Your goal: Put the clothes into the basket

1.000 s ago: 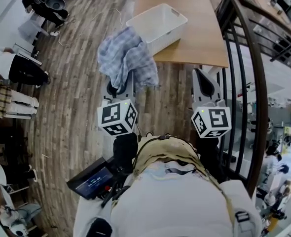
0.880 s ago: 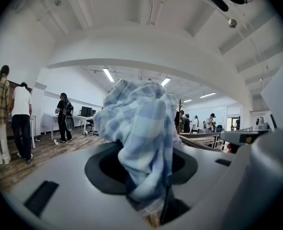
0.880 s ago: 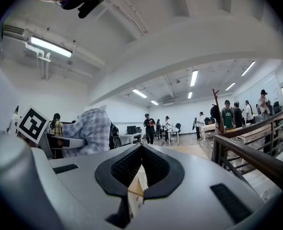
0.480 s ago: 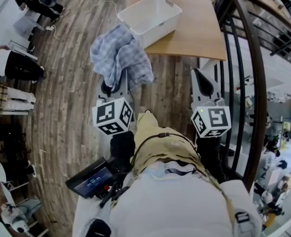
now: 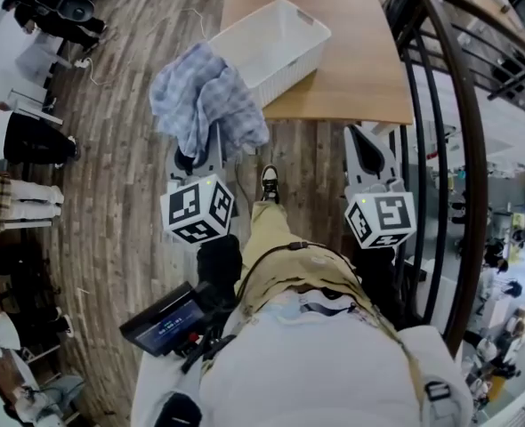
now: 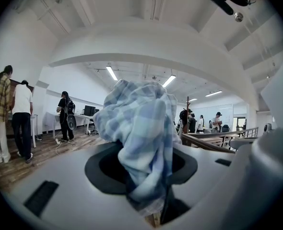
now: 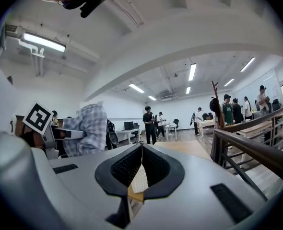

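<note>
My left gripper (image 5: pixel 196 160) pinches the checked cloth (image 5: pixel 205 96) in its fingers, now a step nearer the white basket (image 5: pixel 276 38) — right gripper (image 7: pixel 141 152) closed, empty.

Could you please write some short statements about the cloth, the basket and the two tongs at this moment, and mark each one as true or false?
1. The left tongs are closed on a checked cloth. True.
2. The cloth already lies inside the basket. False: it hangs from the left tongs, outside the basket.
3. The basket stands on a wooden table. True.
4. The right tongs hold a second cloth. False: they are shut with nothing between them.
5. The basket is black. False: it is white.
</note>
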The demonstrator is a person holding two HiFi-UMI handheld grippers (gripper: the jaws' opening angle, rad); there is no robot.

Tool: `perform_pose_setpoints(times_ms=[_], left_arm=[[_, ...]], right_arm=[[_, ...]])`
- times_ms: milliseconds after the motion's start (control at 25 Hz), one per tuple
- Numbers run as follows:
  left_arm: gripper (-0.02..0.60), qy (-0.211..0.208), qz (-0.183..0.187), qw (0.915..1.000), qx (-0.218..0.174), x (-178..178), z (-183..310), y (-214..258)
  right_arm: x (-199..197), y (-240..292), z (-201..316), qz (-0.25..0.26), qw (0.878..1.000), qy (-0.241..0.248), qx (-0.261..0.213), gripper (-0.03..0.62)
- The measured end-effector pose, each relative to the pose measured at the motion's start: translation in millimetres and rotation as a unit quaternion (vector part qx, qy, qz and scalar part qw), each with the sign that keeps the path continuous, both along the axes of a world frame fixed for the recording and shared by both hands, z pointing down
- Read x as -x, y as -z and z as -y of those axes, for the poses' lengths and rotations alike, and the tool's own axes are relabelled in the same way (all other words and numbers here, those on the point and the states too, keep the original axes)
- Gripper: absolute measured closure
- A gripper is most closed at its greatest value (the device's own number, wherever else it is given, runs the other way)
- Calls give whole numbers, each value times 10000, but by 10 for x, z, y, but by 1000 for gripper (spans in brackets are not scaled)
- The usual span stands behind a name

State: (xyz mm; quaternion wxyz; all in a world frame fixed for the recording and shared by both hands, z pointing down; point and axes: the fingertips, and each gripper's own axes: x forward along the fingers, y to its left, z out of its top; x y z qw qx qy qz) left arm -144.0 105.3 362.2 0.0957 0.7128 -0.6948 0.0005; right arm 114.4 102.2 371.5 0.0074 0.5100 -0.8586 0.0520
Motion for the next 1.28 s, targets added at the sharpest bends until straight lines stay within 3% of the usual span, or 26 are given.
perform_pose_setpoints(times_ms=[200, 480, 920, 1080, 1280], left_arm=[[408, -93, 8, 10000, -26, 99, 735, 53], [408, -325, -82, 9992, 222, 377, 1798, -19], [408, -1132, -21, 9916, 627, 256, 2974, -234], [408, -1494, 101, 9818, 1166, 46, 3195, -513], [408, -1930, 396, 9587, 2051, -218, 3479, -993]], right_arm=[[137, 187, 773, 50, 9997, 21, -223, 572], [520, 245, 1814, 29, 9999, -78, -110, 573], [749, 134, 2950, -216, 9988, -400, 164, 572], [691, -26, 3148, -290, 9977, -401, 471, 572], [667, -293, 3554, -452, 9947, -147, 907, 572]])
